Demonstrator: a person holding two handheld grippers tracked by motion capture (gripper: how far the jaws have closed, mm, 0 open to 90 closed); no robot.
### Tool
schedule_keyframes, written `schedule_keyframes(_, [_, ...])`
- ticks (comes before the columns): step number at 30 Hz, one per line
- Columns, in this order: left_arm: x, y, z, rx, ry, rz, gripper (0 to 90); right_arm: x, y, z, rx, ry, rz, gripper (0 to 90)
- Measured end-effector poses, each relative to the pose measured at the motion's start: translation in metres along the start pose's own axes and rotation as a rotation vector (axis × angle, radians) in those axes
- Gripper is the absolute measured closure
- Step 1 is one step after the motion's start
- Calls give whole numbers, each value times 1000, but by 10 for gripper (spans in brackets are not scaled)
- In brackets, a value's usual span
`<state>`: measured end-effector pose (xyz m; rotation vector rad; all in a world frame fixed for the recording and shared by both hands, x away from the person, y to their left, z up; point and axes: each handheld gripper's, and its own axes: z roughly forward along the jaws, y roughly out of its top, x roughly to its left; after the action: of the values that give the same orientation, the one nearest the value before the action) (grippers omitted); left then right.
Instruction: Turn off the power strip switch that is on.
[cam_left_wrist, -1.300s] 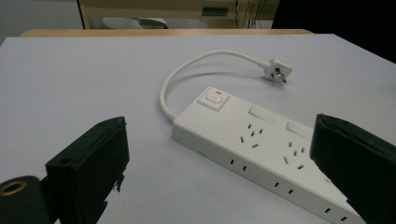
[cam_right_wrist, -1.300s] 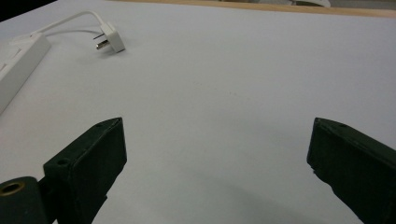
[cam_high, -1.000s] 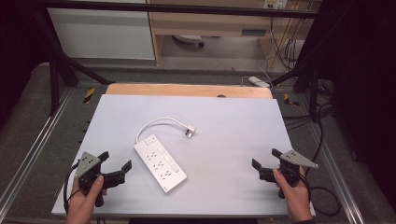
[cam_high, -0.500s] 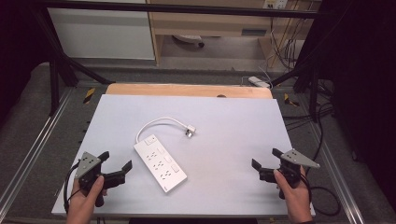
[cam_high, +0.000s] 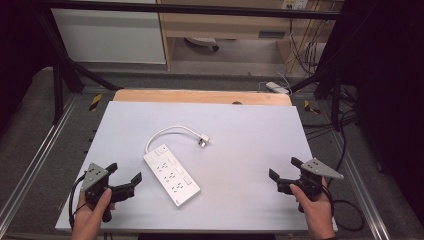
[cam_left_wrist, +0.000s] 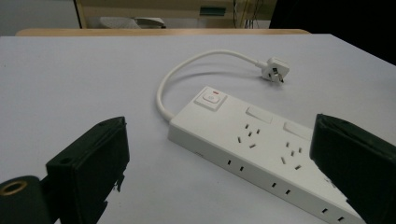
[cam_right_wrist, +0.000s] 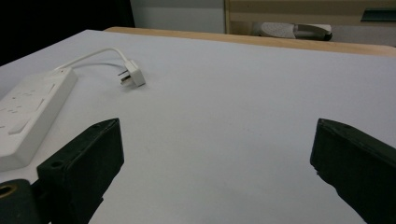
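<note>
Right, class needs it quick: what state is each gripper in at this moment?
Left gripper: open, holding nothing, beside the power strip.
Right gripper: open, holding nothing, over bare table.

One white plastic power strip (cam_high: 171, 174) with one short white cord (cam_high: 165, 133) and one white plug (cam_high: 203, 140) lies on one pale grey surface (cam_high: 250, 130); two black claws, left claw (cam_high: 123, 175) and right claw (cam_high: 285, 169)
</note>
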<state>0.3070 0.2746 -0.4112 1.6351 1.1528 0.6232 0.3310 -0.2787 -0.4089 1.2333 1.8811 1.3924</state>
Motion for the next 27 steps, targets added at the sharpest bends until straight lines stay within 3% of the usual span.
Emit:
schedule_keyframes(7, [0,1,1,3,-8,4,46,11,13,3,18,20,-4,41])
schedule_keyframes(11, [-2,1,2,3,-9,14,45,21,24,11,48,34,-40,42])
schedule_keyframes(27, [-2,1,1,4,-9,7,46,70,80,31,42,113,-100,39])
